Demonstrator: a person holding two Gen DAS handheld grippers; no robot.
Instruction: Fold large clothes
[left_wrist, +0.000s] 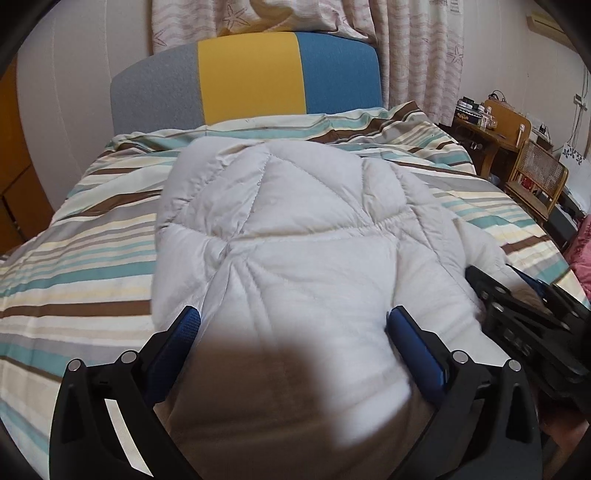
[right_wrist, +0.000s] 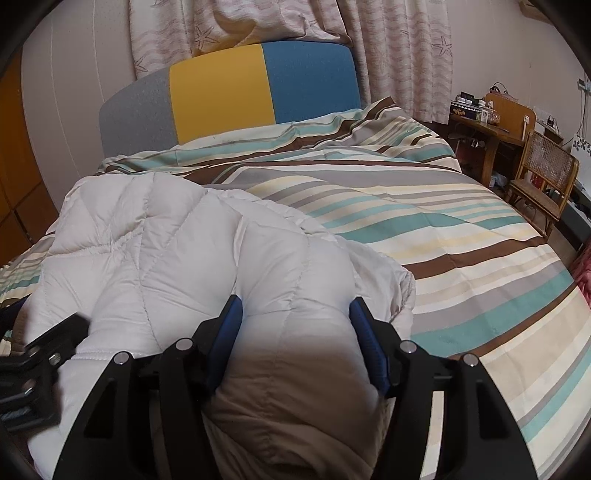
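A white quilted puffer jacket (left_wrist: 295, 229) lies on the striped bed (left_wrist: 81, 258). My left gripper (left_wrist: 293, 321) has its blue-padded jaws closed on a thick bunch of the jacket's near part. My right gripper (right_wrist: 295, 314) likewise clamps a puffy fold of the jacket (right_wrist: 177, 258) at its right side. The right gripper shows in the left wrist view (left_wrist: 524, 314) at the jacket's right edge; the left gripper shows at the far left in the right wrist view (right_wrist: 33, 369). The fabric under both grippers is in shadow.
A grey, yellow and blue headboard (left_wrist: 251, 77) stands at the bed's far end under patterned curtains (left_wrist: 421, 51). A wooden desk (left_wrist: 491, 133) and cane chair (left_wrist: 535, 177) stand right of the bed. Bare striped cover (right_wrist: 443, 240) lies right of the jacket.
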